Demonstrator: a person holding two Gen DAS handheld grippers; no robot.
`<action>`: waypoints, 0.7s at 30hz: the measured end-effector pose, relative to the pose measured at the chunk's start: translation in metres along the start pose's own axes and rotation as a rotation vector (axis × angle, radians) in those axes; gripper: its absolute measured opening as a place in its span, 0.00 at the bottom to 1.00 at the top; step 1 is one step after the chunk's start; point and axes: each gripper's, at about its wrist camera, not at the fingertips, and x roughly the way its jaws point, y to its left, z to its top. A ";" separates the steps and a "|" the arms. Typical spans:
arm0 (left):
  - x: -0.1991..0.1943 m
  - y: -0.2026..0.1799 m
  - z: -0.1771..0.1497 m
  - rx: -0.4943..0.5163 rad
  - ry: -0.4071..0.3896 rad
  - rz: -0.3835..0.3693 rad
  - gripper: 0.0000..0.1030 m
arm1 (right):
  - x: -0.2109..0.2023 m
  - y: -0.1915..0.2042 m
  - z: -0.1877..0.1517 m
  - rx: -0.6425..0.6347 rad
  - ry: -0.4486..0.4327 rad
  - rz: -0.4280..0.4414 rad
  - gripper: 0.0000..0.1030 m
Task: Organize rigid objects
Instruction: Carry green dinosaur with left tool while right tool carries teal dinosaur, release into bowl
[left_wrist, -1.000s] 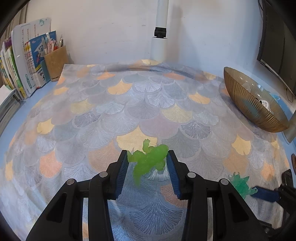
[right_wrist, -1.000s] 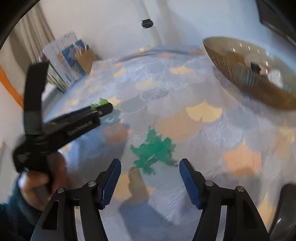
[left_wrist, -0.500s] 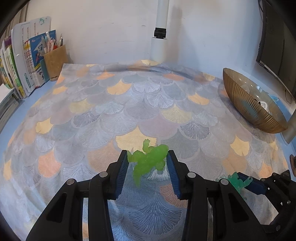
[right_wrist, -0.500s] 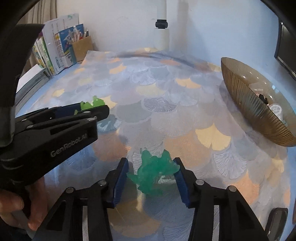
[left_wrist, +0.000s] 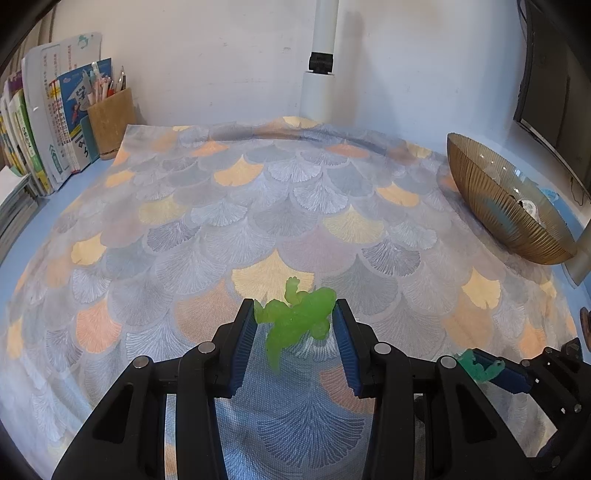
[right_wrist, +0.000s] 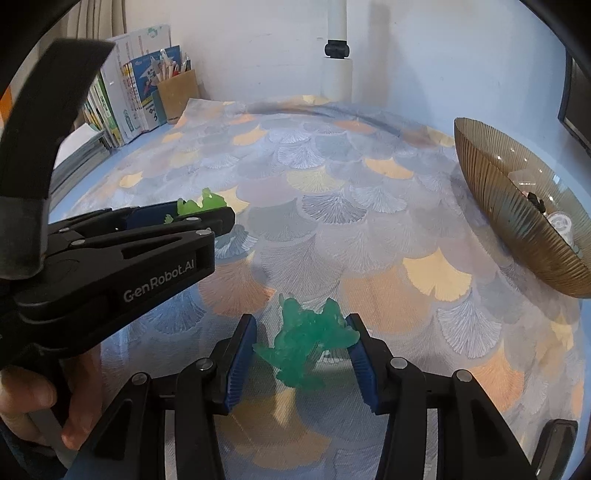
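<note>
My left gripper (left_wrist: 295, 325) is shut on a light green toy lizard (left_wrist: 299, 317) and holds it just above the patterned cloth (left_wrist: 258, 206). My right gripper (right_wrist: 303, 343) is shut on a dark green toy lizard (right_wrist: 306, 339), also above the cloth. In the left wrist view the right gripper and its dark green lizard (left_wrist: 480, 365) show at the lower right. In the right wrist view the left gripper and its light green lizard (right_wrist: 201, 203) show at the left. An amber ribbed glass bowl (right_wrist: 517, 214) stands at the right, holding small items.
Books (left_wrist: 33, 133) and a cork pen holder (left_wrist: 110, 122) stand at the back left. A white post (left_wrist: 321, 62) rises at the back. A dark monitor (left_wrist: 554, 74) is at the right behind the bowl (left_wrist: 506, 206).
My right gripper has closed on the dark green lizard and lifted it off the cloth. My left gripper has stayed shut on the light green lizard, barely moving.
</note>
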 end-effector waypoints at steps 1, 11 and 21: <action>0.001 0.000 0.000 0.004 0.006 0.003 0.38 | -0.001 -0.001 -0.001 0.009 -0.001 0.000 0.47; -0.021 -0.020 0.024 0.006 -0.043 -0.028 0.38 | -0.064 -0.044 0.003 0.094 -0.091 -0.047 0.46; -0.058 -0.119 0.140 0.111 -0.212 -0.257 0.38 | -0.152 -0.163 0.069 0.299 -0.299 -0.193 0.46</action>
